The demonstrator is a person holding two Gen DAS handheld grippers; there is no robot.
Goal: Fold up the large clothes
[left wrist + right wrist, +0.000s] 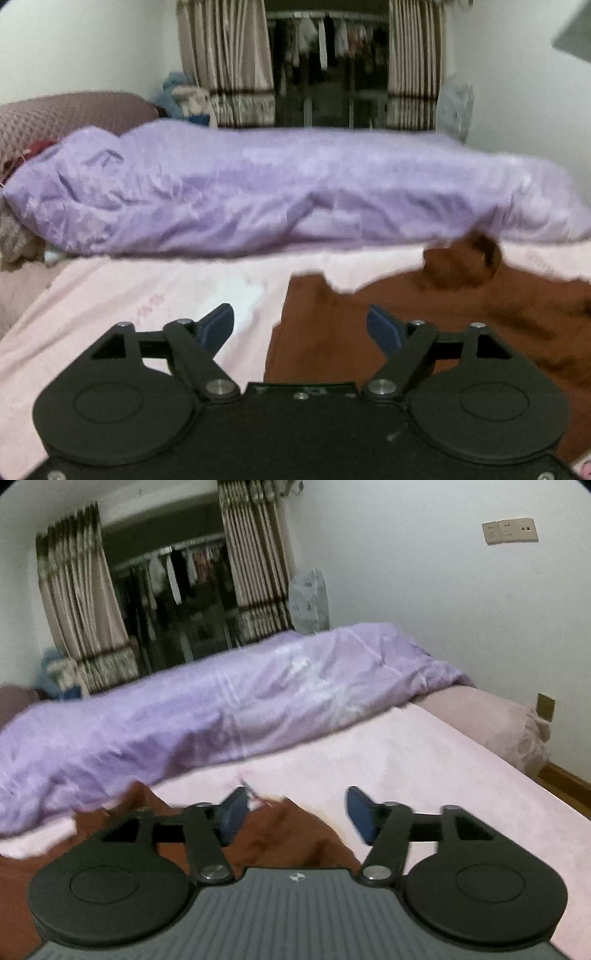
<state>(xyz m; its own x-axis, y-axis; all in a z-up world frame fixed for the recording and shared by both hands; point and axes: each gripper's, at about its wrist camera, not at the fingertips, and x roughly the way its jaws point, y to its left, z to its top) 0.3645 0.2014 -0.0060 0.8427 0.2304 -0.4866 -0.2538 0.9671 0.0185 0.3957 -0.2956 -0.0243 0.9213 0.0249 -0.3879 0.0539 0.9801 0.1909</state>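
Note:
A rust-brown garment (424, 317) lies spread on the pink bed sheet (110, 295). In the left wrist view its left edge runs under my left gripper (301, 325), which is open and empty just above it. In the right wrist view the garment (288, 834) shows at lower left, its right edge under my right gripper (295, 812), which is open and empty, jaws wide apart over the cloth's edge. A rolled part of the garment (461, 262) rises near the quilt.
A bunched purple quilt (277, 192) lies across the far side of the bed (221, 709). A maroon pillow (55, 118) is at far left. Curtains (229, 62) and a dark clothes rack stand behind. The bed's right edge (546, 786) drops to the floor.

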